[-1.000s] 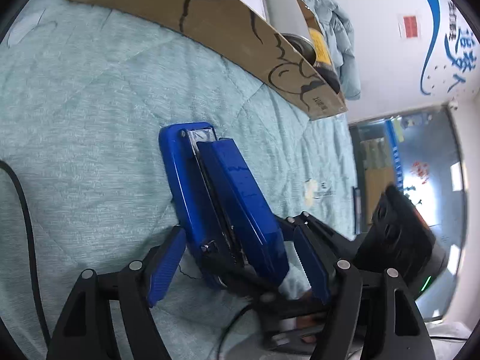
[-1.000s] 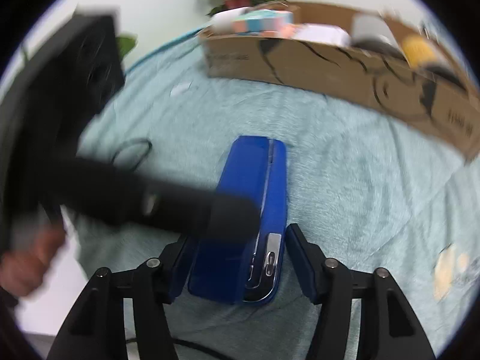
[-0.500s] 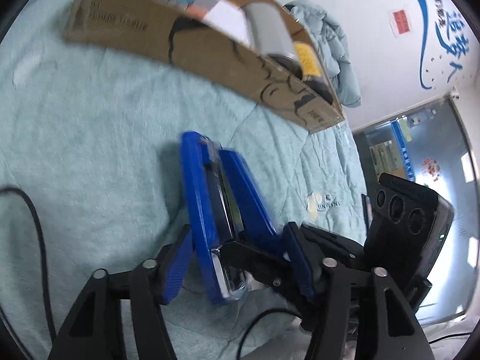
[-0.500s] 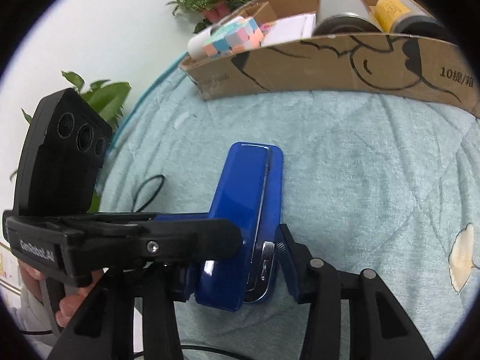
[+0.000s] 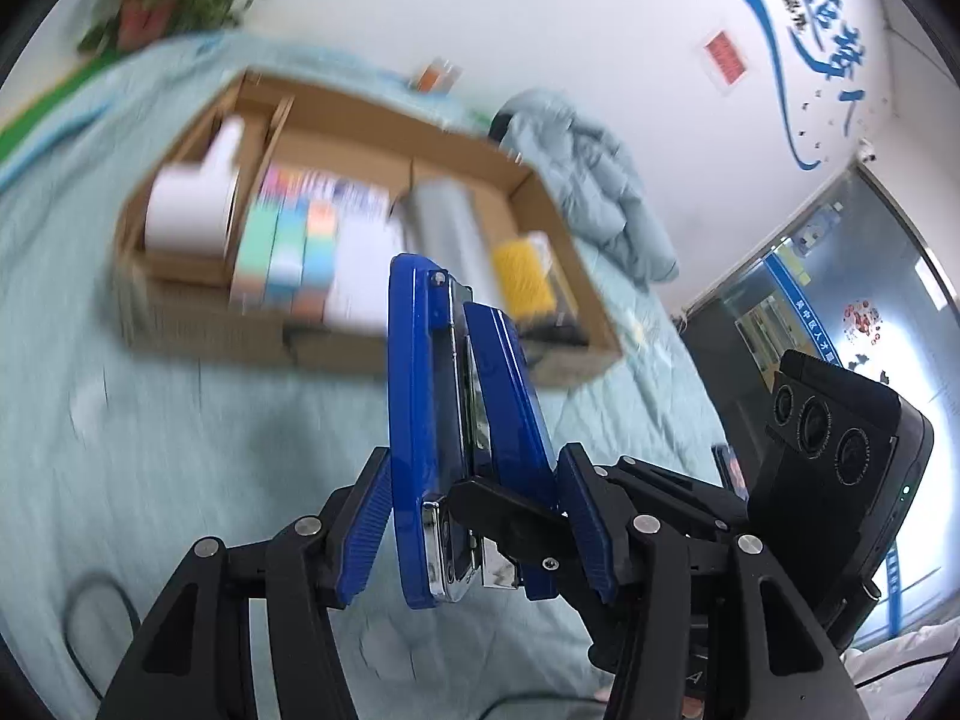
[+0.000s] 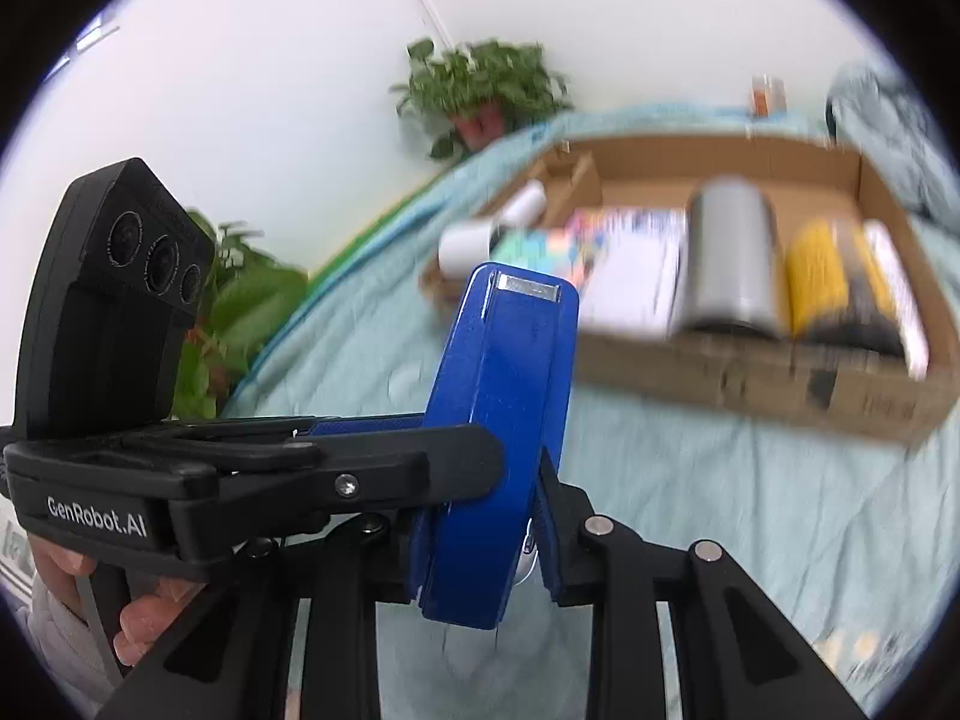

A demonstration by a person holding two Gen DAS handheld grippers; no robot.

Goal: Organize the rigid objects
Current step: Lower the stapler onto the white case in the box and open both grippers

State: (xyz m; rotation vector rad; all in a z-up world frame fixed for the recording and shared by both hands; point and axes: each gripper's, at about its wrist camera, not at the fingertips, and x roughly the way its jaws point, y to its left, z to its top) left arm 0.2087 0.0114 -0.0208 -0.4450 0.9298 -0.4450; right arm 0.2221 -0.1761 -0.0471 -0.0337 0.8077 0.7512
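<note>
Left hand-held gripper [image 5: 474, 531] and right hand-held gripper [image 6: 480, 510], jaws having just closed in, both pinch the blue stapler [image 5: 462, 420] at frame centre, clear of the quilted bed [image 5: 180, 450], below the blurred cardboard box [image 5: 564, 276].

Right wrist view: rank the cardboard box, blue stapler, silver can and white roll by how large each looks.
1. cardboard box
2. blue stapler, though it is close to the camera, so it looks bigger than it is
3. silver can
4. white roll
</note>
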